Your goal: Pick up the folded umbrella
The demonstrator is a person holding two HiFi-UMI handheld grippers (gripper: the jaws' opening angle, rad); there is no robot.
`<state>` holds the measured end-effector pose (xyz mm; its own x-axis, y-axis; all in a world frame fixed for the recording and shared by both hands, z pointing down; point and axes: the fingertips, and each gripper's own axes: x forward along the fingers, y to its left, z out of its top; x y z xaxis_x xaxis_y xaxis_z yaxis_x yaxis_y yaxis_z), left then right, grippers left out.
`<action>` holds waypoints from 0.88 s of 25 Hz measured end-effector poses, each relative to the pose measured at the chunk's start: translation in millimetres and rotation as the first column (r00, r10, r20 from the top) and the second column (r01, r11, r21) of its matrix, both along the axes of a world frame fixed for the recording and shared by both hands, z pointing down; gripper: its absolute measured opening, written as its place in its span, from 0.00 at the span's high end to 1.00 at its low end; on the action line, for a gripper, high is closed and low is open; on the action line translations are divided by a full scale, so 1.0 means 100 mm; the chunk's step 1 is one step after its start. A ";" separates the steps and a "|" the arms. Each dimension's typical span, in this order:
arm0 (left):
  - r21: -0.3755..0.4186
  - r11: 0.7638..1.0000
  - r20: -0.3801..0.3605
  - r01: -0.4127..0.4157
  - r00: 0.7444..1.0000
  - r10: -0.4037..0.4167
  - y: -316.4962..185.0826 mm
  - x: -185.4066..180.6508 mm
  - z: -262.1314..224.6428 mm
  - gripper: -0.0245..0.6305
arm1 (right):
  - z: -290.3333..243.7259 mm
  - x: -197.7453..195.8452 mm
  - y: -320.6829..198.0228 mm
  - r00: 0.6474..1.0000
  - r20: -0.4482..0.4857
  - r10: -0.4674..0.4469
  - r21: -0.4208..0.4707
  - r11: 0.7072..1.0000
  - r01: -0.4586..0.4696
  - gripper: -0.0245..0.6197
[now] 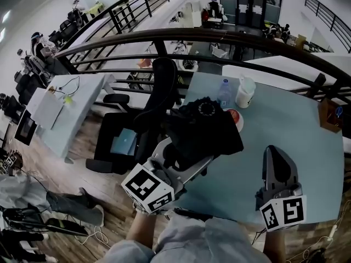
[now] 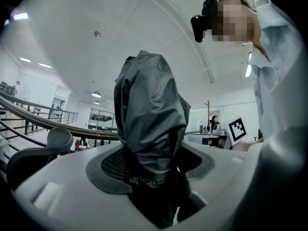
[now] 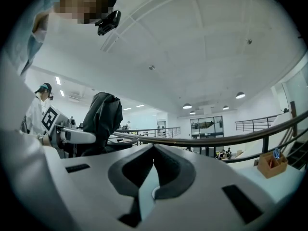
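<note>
The folded umbrella point(image 1: 205, 127) is a black bundle of crumpled fabric with a round cap on top. It hangs above the left part of the pale blue table point(image 1: 290, 130). My left gripper point(image 1: 189, 152) is shut on its lower part. In the left gripper view the umbrella point(image 2: 149, 119) rises upright out of the jaws of the left gripper point(image 2: 149, 177). My right gripper point(image 1: 276, 155) stands near the table's front right edge, apart from the umbrella, jaws together on nothing. From the right gripper point(image 3: 154, 150) the umbrella point(image 3: 103, 117) shows far to the left.
A water bottle point(image 1: 224, 93), a white cup point(image 1: 245, 92) and a small red-and-white dish point(image 1: 236, 117) stand behind the umbrella. A cardboard box point(image 1: 329, 114) sits at the right edge. A black office chair point(image 1: 159, 92) and a dark railing point(image 1: 219, 37) border the table.
</note>
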<state>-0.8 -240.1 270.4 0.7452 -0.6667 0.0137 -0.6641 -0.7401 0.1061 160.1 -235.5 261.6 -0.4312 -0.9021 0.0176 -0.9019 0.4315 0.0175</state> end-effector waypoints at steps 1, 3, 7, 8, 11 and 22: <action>-0.003 1.000 -0.009 -0.003 1.000 0.003 0.01 0.00 0.01 0.52 | 0.00 -0.02 -0.01 1.000 -0.002 -0.003 0.001 1.000 0.003 0.96; -0.010 1.000 -0.020 -0.009 1.000 0.008 0.02 0.01 0.03 0.52 | 0.00 -0.04 -0.01 1.000 -0.006 -0.008 0.000 1.000 0.008 0.96; -0.018 1.000 -0.037 -0.016 0.999 0.015 0.02 0.02 0.05 0.52 | 0.00 -0.05 -0.03 1.000 -0.017 -0.009 -0.002 1.000 0.009 0.96; -0.020 1.000 -0.037 -0.017 0.999 0.016 0.02 0.02 0.06 0.52 | 0.00 -0.05 -0.03 1.000 -0.019 -0.007 -0.005 1.000 0.007 0.96; -0.024 1.000 -0.033 -0.018 0.999 0.017 0.03 0.03 0.07 0.52 | 0.02 -0.03 -0.02 1.000 -0.022 -0.003 -0.012 1.000 0.003 0.96; -0.028 1.000 -0.033 -0.012 0.999 0.012 0.02 0.01 0.07 0.52 | 0.06 -0.07 -0.02 0.999 -0.029 -0.014 -0.020 1.000 0.013 0.96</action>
<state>0.4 -237.6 277.7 0.7535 -0.6574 0.0079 -0.6510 -0.7444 0.1485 153.5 -237.1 267.2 -0.4426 -0.8954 0.0480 -0.8951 0.4444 0.0353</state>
